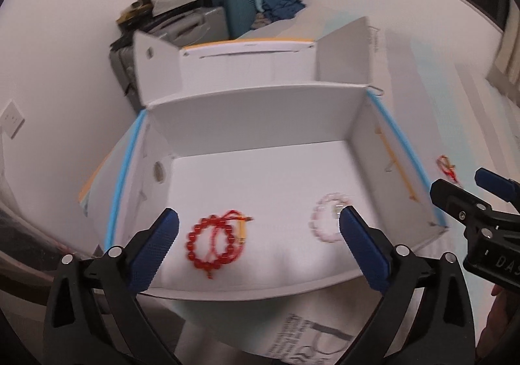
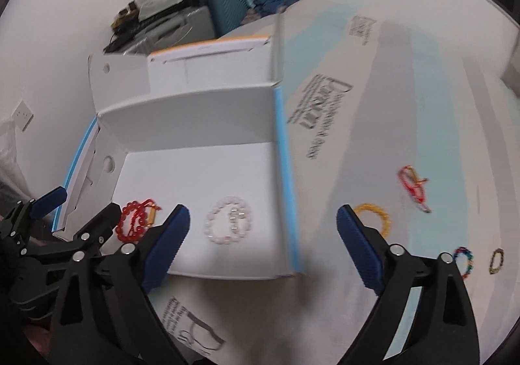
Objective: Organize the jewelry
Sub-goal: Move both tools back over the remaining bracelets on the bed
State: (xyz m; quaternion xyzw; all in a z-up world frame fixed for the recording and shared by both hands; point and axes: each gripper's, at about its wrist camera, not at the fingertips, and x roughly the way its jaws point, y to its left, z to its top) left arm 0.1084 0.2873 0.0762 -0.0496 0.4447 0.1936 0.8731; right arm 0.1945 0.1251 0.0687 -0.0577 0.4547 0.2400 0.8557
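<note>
An open white box (image 1: 260, 114) holds a red bead bracelet (image 1: 214, 243) and a pale pink bead bracelet (image 1: 326, 218); both also show in the right wrist view, the red bracelet (image 2: 135, 222) and the pink bracelet (image 2: 227, 222). My left gripper (image 1: 258, 231) is open and empty above the box's front edge. My right gripper (image 2: 263, 228) is open and empty over the box's right wall (image 2: 287, 189). Outside the box on the right lie a red cord bracelet (image 2: 412, 186), a yellow bead bracelet (image 2: 377, 217), a multicolour bracelet (image 2: 464, 261) and a dark bracelet (image 2: 497, 261).
The box sits on a flattened printed cardboard sheet (image 2: 341, 98). A second white box (image 1: 247, 62) stands open behind the first. A teal suitcase (image 1: 240, 4) and piled clutter (image 1: 162, 7) stand against the far wall.
</note>
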